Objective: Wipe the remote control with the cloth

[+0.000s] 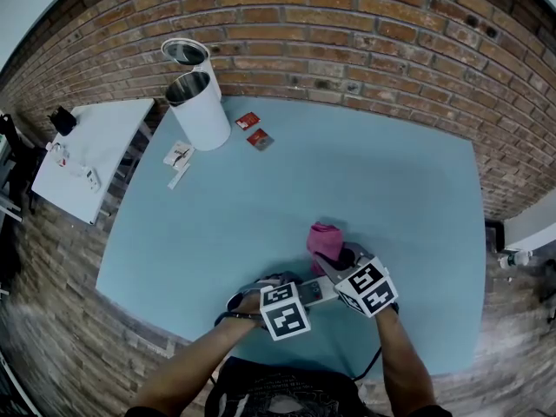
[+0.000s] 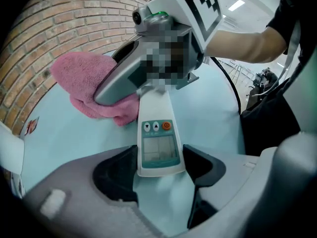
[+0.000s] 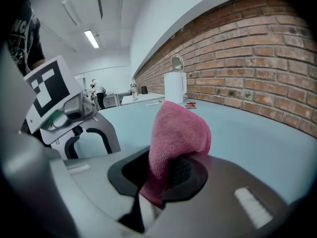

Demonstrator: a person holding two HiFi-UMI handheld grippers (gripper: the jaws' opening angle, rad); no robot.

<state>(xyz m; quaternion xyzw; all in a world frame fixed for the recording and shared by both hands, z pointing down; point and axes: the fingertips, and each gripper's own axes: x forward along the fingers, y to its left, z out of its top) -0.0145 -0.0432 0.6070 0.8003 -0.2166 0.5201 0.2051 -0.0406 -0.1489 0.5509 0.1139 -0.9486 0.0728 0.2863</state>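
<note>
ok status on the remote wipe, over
Left gripper shut on remote control. Right gripper shut on pink cloth, cloth at the remote's far end. Far off: white bin, packets; nothing in the way.

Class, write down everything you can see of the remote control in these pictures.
The remote control is a slim white plastic handset with a greyish screen, two arrow buttons and an orange power button. It lies face up over the blue table, its near end clamped by the left gripper. Its far end runs under the right gripper, whose pink cloth touches its left edge.
</note>
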